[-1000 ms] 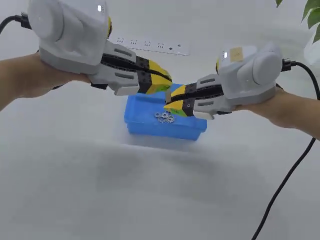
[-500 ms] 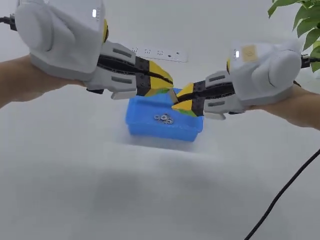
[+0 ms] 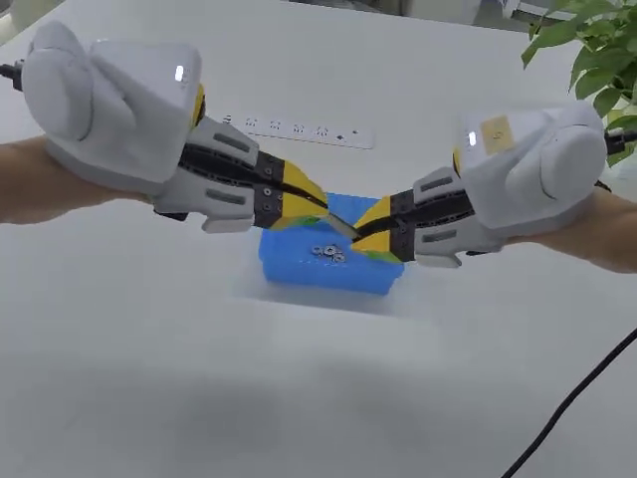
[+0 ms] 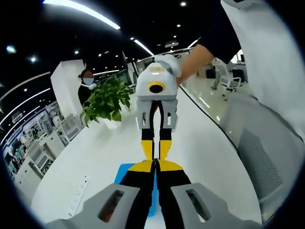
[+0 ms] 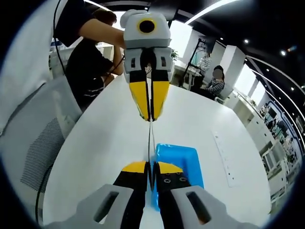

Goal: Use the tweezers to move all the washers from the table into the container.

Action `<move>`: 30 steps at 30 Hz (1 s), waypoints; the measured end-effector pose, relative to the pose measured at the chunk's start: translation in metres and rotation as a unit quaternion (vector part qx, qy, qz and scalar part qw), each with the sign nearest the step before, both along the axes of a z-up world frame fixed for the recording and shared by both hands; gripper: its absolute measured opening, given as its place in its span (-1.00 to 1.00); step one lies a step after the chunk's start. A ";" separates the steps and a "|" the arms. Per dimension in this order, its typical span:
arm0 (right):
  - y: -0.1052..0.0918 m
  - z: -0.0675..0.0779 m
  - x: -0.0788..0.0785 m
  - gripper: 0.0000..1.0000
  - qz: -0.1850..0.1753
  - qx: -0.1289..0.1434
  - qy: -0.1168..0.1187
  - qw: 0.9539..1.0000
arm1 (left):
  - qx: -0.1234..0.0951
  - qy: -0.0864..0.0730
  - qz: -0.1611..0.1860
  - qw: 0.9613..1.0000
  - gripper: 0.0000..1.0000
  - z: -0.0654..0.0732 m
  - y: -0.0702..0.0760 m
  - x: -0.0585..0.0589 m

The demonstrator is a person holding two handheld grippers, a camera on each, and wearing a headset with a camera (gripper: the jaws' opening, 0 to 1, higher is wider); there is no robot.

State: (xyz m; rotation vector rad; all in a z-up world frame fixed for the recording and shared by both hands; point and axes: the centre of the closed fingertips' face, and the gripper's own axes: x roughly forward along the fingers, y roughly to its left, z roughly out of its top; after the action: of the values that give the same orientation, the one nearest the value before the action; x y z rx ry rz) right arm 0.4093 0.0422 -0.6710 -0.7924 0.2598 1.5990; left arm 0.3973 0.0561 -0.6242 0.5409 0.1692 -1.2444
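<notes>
A blue container sits mid-table with several small washers inside. Above it my two grippers meet tip to tip. Thin silver tweezers span the short gap between them. My left gripper is shut on one end and my right gripper is shut on the other. In the right gripper view the tweezers run from my right gripper up to the left gripper, beside the container. In the left gripper view my left gripper faces the right gripper.
A white power strip lies behind the container. A green plant stands at the far right. A black cable trails off the right gripper across the white table. People sit in the room beyond.
The two grippers' tips have drawn together over the container, and the left jaws now sit on the tweezers' free end. The head camera has shifted.
</notes>
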 end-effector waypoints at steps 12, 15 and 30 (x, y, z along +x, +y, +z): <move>-0.005 -0.011 -0.009 -0.86 0.002 -0.018 0.012 1.000 | 0.014 0.021 0.007 1.000 -0.90 -0.032 0.007 -0.006; -0.008 -0.017 -0.010 -0.86 -0.002 -0.021 0.023 1.000 | 0.018 0.032 0.011 0.999 -0.90 -0.045 0.005 -0.006; -0.015 -0.076 -0.022 -0.86 -0.016 -0.050 0.064 0.997 | 0.062 0.101 0.002 0.993 -0.90 -0.121 -0.003 -0.014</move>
State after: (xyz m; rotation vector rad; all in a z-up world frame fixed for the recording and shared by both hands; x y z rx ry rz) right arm 0.3870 0.0268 -0.7469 -0.7585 0.4457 1.6186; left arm 0.3829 0.0535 -0.7449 0.5209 0.4195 -1.2901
